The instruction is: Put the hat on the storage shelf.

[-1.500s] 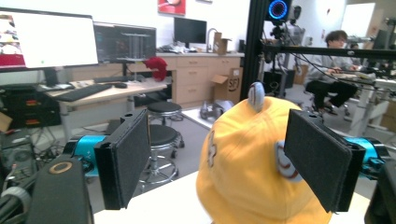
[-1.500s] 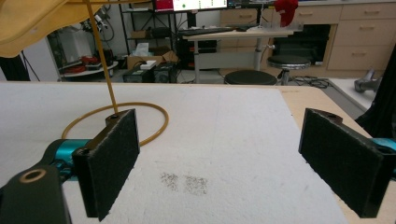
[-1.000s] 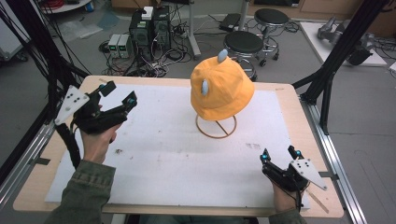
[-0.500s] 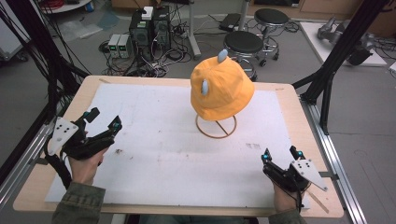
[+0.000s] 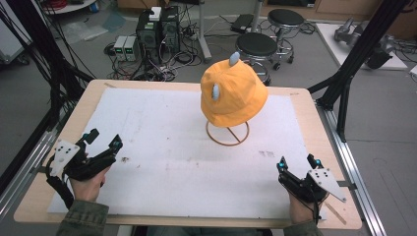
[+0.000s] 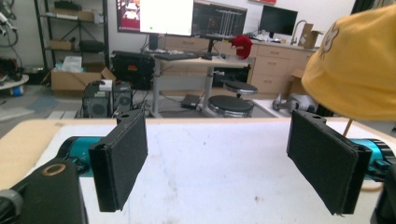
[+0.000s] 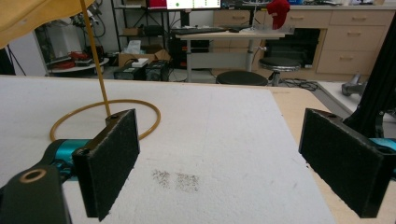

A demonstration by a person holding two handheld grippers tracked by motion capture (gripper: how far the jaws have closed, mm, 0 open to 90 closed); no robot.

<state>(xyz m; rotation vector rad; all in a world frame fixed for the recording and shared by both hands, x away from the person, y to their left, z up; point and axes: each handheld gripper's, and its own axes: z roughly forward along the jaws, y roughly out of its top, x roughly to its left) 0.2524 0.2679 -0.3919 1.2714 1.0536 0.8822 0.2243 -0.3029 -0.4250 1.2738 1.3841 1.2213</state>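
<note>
Orange hat (image 5: pixel 232 93) sits on wire stand (image 5: pixel 227 133). Left gripper (image 5: pixel 102 143) and right gripper (image 5: pixel 297 163): jaws spread wide, empty, well apart from hat.

No text, label, brand, number or sign is showing clearly enough to read. In the left gripper view, the monitors (image 6: pixel 181 17) at twelve o'clock are displaying a white window and dark panels, but any lettering on them is blurring out. The yellow hat (image 6: pixel 357 65) at two o'clock is carrying a small pale emblem near its crown, too soft to make out. In the right gripper view, a grey smudge (image 7: pixel 176 179) is lying on the white sheet (image 7: pixel 224 140) at six o'clock, resembling faded print, yet no characters are coming through
</note>
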